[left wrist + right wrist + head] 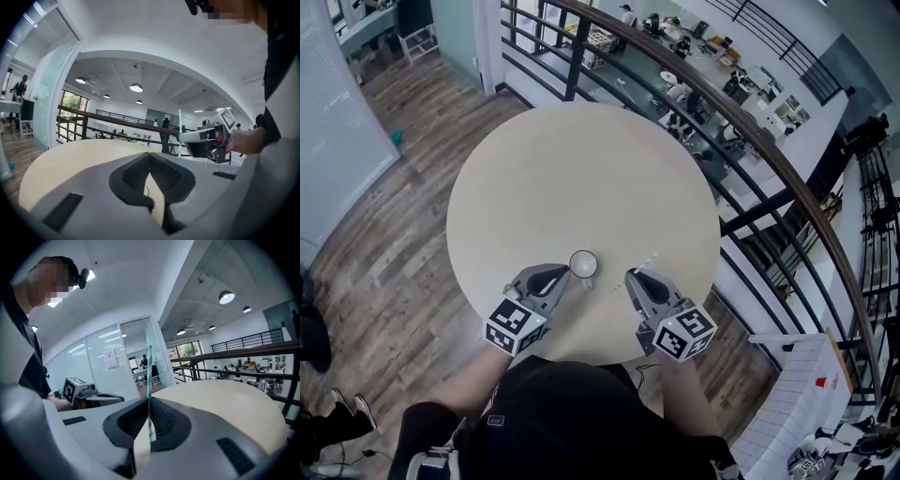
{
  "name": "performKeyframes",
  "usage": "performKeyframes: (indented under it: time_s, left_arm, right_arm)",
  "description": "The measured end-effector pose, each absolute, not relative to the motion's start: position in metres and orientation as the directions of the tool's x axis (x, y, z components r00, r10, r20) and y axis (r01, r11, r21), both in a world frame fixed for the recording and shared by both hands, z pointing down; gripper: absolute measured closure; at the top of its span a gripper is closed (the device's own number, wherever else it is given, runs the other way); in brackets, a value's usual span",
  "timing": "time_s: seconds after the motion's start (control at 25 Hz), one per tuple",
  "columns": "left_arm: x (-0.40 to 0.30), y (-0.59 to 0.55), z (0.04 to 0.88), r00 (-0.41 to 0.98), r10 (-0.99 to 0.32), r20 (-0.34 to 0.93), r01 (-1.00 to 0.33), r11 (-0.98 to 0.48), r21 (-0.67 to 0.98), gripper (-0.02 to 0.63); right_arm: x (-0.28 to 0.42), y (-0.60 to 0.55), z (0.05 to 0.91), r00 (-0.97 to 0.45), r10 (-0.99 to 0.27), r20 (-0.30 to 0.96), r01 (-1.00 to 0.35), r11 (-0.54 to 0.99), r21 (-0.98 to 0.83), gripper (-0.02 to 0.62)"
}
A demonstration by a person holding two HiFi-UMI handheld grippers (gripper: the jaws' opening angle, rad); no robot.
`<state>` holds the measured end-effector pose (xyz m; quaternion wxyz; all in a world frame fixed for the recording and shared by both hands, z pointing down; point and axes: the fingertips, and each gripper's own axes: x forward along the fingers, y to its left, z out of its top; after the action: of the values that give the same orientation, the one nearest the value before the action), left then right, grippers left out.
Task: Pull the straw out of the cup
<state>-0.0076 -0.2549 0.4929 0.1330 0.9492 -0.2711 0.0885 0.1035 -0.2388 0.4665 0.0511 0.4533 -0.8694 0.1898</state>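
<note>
The right claw point(149, 400) is pinched tight on the straw point(149, 359), a thin tube striped teal and white. In the right gripper view the straw stands nearly upright between the 2 ribbed pads and rises well above them. A short end shows below the grip. From the head view, the straw is clear of the cup point(583, 264) and lies off to that cup's right, slanting past the right claw's tips.

The cup stands upright on the round pale desk point(581, 169), near the edge closest to the person and between the 2 claws. The left claw point(150, 155) is narrow, its tips pressed together with nothing between them. From above, its tips sit just beside the cup's left side, but whether they touch it cannot be told.
</note>
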Motion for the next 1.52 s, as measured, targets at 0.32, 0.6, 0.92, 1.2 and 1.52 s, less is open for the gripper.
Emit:
performKeyframes:
  time_s: [0.32, 0.6, 0.92, 1.2, 1.52]
  left_arm:
    - [0.036, -0.218, 0.455, 0.827, -0.517, 0.22, -0.552, -0.82, 0.148, 0.598]
    - [0.063, -0.188, 0.436, 0.729, -0.651, 0.211, -0.684, -0.709, 0.176, 0.598]
    - [0.074, -0.162, 0.396, 0.71, -0.684, 0.169, -0.703, -0.705, 0.099, 0.598]
    - [0.05, -0.153, 0.373, 0.698, -0.701, 0.148, -0.705, -0.708, -0.027, 0.598]
    - [0.031, -0.149, 0.362, 0.691, -0.717, 0.091, -0.719, -0.694, -0.014, 0.598]
  right_arm:
    - [0.146, -0.192, 0.426, -0.601, -0.781, 0.171, -0.792, 0.553, -0.258, 0.565]
    - [0.196, -0.165, 0.391, -0.672, -0.738, 0.062, -0.725, 0.638, -0.259, 0.565]
    - [0.194, -0.143, 0.368, -0.718, -0.696, 0.032, -0.685, 0.697, -0.213, 0.565]
    - [0.172, -0.134, 0.351, -0.719, -0.695, 0.019, -0.688, 0.707, -0.166, 0.565]
    - [0.157, -0.119, 0.34, -0.705, -0.709, -0.024, -0.698, 0.7, -0.155, 0.565]
